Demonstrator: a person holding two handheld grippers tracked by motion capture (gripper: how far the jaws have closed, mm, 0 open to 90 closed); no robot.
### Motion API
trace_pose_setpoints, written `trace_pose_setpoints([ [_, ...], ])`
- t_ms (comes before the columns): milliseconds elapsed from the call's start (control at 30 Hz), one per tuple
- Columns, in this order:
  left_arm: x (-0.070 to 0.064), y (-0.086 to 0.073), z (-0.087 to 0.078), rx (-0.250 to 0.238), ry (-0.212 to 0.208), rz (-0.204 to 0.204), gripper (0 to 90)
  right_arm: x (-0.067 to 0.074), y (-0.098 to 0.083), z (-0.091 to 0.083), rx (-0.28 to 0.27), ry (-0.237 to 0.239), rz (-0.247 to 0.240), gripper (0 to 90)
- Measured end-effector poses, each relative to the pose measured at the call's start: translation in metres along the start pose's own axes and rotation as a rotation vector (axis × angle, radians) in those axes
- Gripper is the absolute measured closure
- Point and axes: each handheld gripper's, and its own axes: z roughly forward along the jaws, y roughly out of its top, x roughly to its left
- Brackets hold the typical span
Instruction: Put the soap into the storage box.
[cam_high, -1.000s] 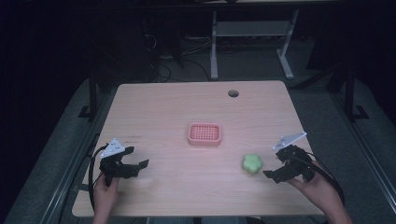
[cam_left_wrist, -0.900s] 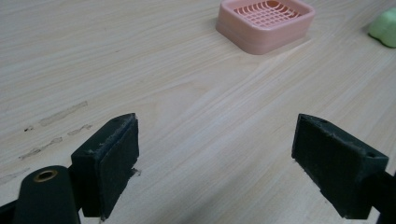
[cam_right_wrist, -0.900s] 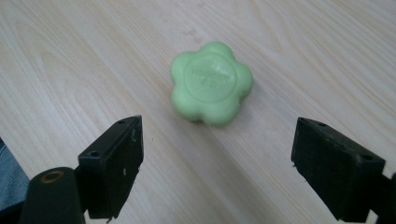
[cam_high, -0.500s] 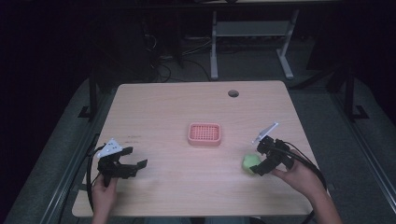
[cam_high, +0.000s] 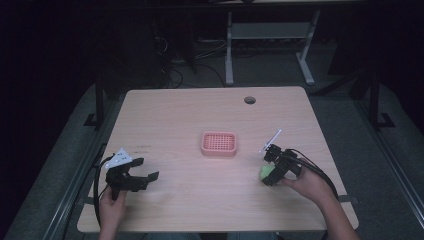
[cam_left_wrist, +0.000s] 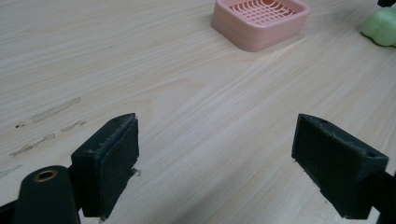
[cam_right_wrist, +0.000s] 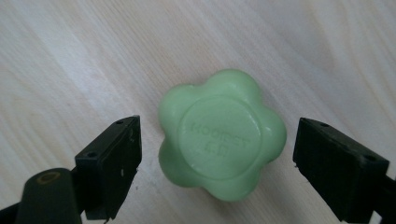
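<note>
Soap (cam_right_wrist: 222, 135) lies between right claw's (cam_right_wrist: 217, 161) spread jaws.

The pale wood-grain table top (cam_left_wrist: 140, 70) looks smooth with a low sheen, its lines fine and even, with a few dull scuff marks (cam_left_wrist: 46, 126) just ahead of the left gripper's (cam_left_wrist: 217, 154) near jaw. The pink slotted plastic tray (cam_left_wrist: 261, 21), farther ahead of that gripper, looks smooth and faintly glossy. The green flower-shaped soap bar (cam_right_wrist: 222, 133), lying between the right gripper's (cam_right_wrist: 217, 163) black jaws, looks waxy and satin-smooth, with raised lettering pressed into its round face. The black jaw pads (cam_right_wrist: 114, 163) look matt and slightly grainy, with frayed, rough edges.
</note>
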Motion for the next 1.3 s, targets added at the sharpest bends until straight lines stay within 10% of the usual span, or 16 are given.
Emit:
trace_pose_setpoints([
  [833, 0.004, -0.001, -0.006, -0.042, -0.003, -0.039, 14.6, 0.002, 0.014, 0.019, 0.135, -0.023, 0.005, 25.5],
  [1300, 0.005, -0.001, -0.003, -0.027, -0.009, -0.026, 14.6, 0.000, 0.015, 0.014, 0.098, -0.020, -0.006, 25.9],
])
